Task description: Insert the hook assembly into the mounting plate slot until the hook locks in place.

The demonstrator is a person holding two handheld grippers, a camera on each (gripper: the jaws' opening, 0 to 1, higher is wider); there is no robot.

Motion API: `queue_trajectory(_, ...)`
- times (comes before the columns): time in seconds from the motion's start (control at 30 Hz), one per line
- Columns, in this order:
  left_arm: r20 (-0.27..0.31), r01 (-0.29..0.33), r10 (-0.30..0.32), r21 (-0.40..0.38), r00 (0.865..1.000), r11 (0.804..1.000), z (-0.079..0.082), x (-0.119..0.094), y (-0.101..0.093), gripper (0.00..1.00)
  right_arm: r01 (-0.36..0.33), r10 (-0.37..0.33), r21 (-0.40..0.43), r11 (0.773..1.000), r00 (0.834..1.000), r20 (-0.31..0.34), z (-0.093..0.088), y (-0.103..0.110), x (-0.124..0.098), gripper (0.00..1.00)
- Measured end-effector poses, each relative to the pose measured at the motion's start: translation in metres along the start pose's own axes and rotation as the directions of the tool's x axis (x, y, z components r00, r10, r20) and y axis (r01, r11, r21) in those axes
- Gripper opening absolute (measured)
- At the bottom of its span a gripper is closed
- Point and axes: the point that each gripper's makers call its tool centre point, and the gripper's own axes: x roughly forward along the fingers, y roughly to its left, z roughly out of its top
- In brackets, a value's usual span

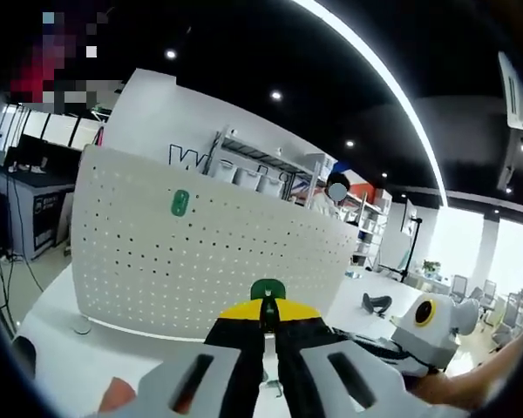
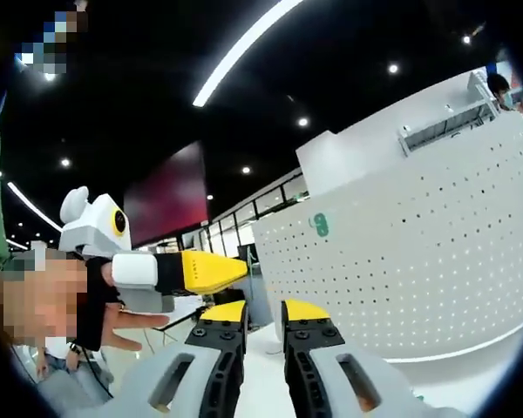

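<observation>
— Over at ten o'clock on the pegboard point(image 1: 200, 252) in the left gripper view, what was that green thing?

— A green hook point(image 1: 180, 203), already seated on the white perforated panel, upright against its face. The board stood on the white table point(image 1: 61, 340), filling the middle of the view.

— And the left gripper point(image 1: 268, 320)?

— Its yellow-tipped jaws were pressed nearly together, pinching a second green hook point(image 1: 268, 290) that poked up at twelve o'clock just beyond the tips. That piece sat in front of the board's lower part — touching the panel or short of it, I could not tell.

— What about the right gripper point(image 2: 263, 315)?

— Seen in its own view, the jaws stood slightly apart, parallel, with nothing between them. The pegboard point(image 2: 418, 244) lay at two o'clock from the tips, and the mounted hook point(image 2: 320, 225) showed near the panel's upper left corner, at about one o'clock.

— Did the other tool come into that view?

— Yes — the left gripper point(image 2: 211, 272) reached in from nine o'clock, yellow tip pointing toward the board's edge, a hand point(image 2: 131, 324) below it. From that angle I could not make out the hook it carried.

— Anything else on the table?

— A dark object point(image 1: 376, 304) at three o'clock, well apart from the board, too small to identify.
</observation>
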Motion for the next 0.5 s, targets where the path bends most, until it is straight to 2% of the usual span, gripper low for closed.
queue_trajectory(0.13, -0.003, -0.001, 0.002, 0.010, 1.000, 1.000, 0.000, 0.000, 0.000, 0.03, -0.006, 0.006, 0.002, 1.000, 1.000, -0.007, -0.002, -0.001, -0.003, 0.28)
queue_trajectory(0.27, -0.006, -0.003, 0.003, 0.023, 1.000, 1.000, 0.000, 0.000, 0.000, 0.02, -0.046, 0.046, 0.010, 0.999, 0.999, -0.011, -0.002, 0.002, -0.007, 0.41)
queue_trajectory(0.5, -0.012, -0.010, 0.011, 0.069, 1.000, 0.998, -0.002, 0.000, 0.000, 0.02, -0.081, 0.082, 0.007, 0.997, 0.995, -0.055, -0.010, 0.005, -0.016, 0.51)
